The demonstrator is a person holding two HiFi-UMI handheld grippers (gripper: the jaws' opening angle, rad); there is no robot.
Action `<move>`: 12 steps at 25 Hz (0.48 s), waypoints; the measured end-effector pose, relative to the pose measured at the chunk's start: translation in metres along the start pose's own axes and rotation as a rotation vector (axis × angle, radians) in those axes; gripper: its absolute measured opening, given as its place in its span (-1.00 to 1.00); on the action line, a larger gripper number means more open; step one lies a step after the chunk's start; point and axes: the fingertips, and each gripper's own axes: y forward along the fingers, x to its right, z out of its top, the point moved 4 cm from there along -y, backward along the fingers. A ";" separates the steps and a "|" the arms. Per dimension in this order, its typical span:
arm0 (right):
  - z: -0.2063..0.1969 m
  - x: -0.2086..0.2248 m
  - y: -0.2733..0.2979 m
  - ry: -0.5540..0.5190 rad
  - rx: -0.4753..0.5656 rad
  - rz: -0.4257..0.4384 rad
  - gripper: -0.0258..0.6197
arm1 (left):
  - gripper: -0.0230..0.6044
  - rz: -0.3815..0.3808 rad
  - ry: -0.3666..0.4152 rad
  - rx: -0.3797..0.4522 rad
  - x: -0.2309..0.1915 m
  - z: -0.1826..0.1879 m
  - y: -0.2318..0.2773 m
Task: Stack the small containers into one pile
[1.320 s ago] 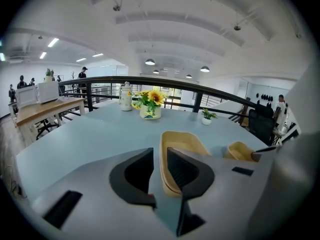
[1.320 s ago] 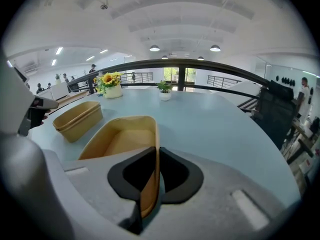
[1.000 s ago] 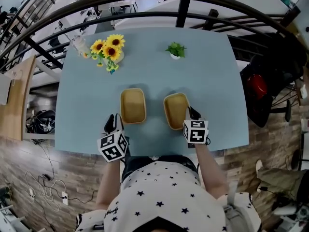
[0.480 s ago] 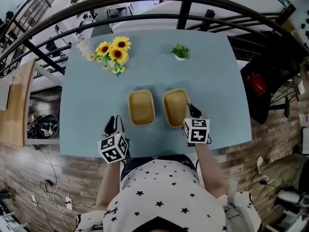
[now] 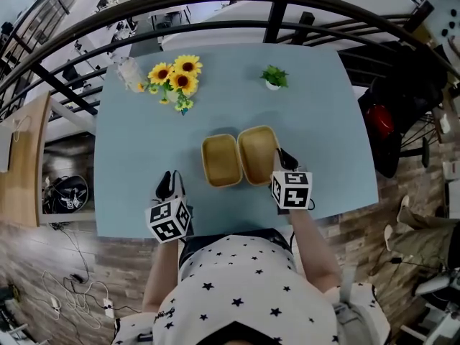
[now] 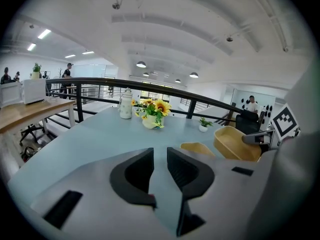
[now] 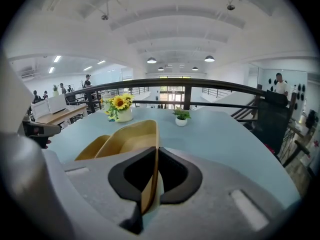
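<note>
On the pale blue table (image 5: 144,157) by a black railing (image 5: 215,6) we logged one container (image 5: 221,160). Right gripper (image 5: 284,158) clamped the second container (image 5: 257,153) by its rim, plain only in its own view. Left gripper (image 5: 169,184) stood apart, empty.

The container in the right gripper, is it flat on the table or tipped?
Tipped. The right gripper pinches its wall; in the left gripper view the container leans, inside facing sideways.

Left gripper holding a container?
No: the left gripper has its jaws apart, with only the table showing between them.
</note>
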 end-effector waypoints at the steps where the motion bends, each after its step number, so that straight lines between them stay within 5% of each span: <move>1: 0.002 -0.003 0.001 0.001 0.000 0.000 -0.86 | -0.68 -0.002 0.000 0.000 -0.003 0.001 0.000; 12: 0.011 -0.047 0.013 -0.004 -0.018 0.008 -0.86 | -0.69 -0.022 0.001 -0.004 -0.041 0.011 -0.001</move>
